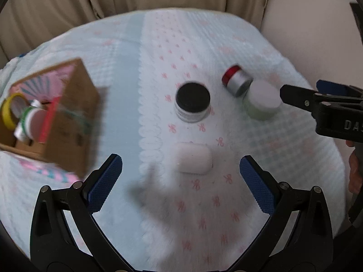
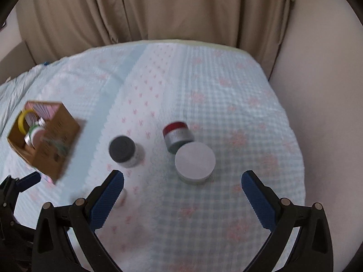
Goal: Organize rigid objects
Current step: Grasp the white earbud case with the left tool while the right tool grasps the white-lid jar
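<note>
Right tongs [image 1: 292, 97], beside the white-lidded jar [image 1: 263, 100], read "DAS"

At the right edge of the left wrist view, the black plastic body of the right gripper [image 1: 295, 96] bears raised letters "DAS", cut off by the frame.

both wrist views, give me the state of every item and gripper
left gripper: open, empty
right gripper: open, empty
cardboard box: open, partly filled
yellow tape roll: in box
black-lid jar: upright, capped
white-lid jar: upright, capped
red-and-silver container: tipped, against white-lid jar
white case: flat, closed
</note>
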Tool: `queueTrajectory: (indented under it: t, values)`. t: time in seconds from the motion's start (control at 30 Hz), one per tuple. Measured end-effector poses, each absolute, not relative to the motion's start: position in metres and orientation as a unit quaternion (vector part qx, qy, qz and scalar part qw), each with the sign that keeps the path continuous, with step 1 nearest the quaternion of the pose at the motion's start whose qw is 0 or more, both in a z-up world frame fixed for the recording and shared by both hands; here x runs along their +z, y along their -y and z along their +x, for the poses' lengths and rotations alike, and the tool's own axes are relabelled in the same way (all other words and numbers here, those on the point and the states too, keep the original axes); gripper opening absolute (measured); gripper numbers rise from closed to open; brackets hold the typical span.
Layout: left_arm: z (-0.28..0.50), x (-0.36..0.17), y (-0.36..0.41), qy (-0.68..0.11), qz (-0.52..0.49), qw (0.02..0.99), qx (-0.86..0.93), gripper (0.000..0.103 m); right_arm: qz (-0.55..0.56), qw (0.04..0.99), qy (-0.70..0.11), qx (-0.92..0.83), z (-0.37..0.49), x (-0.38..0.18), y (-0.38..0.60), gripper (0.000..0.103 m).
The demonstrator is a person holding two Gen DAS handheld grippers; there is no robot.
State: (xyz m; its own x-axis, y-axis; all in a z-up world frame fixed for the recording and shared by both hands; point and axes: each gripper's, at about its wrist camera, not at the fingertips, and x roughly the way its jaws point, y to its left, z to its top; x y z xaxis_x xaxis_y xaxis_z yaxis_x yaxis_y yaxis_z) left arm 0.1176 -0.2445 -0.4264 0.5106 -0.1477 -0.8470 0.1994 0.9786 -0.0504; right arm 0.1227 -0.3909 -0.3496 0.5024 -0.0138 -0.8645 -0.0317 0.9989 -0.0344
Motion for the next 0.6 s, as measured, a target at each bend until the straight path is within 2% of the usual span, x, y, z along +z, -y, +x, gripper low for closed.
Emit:
queueTrajectory:
  t: [0.13, 0.23, 0.3, 0.33, 0.53, 0.6]
  values:
    - [0.127, -0.464, 0.254, -0.488, 0.028, 0.867, -0.094, 0.102, -0.028, 0.87, -0.492, 0.017, 0.13, -0.388, 0.4, 0.103]
    - [0.129, -0.483, 0.257, -0.485, 0.031, 0.869, -0.093, 0.094, -0.027, 0.872, -0.488, 0.026, 0.139, -0.413, 0.407, 0.093]
    - [0.13, -0.495, 0.26, -0.487, 0.034, 0.868, -0.093, 0.086, -0.029, 0.871, -0.49, 0.03, 0.146, -0.431, 0.41, 0.09]
    - [0.13, -0.498, 0.261, -0.488, 0.036, 0.867, -0.093, 0.085, -0.03, 0.871, -0.489, 0.031, 0.148, -0.436, 0.411, 0.088]
    - [0.129, -0.5, 0.266, -0.467, 0.055, 0.878, -0.093, 0.083, -0.029, 0.878, -0.476, 0.038, 0.157, -0.457, 0.413, 0.088]
    - [0.131, -0.501, 0.268, -0.461, 0.055, 0.881, -0.092, 0.077, -0.03, 0.881, -0.471, 0.038, 0.16, -0.461, 0.413, 0.088]
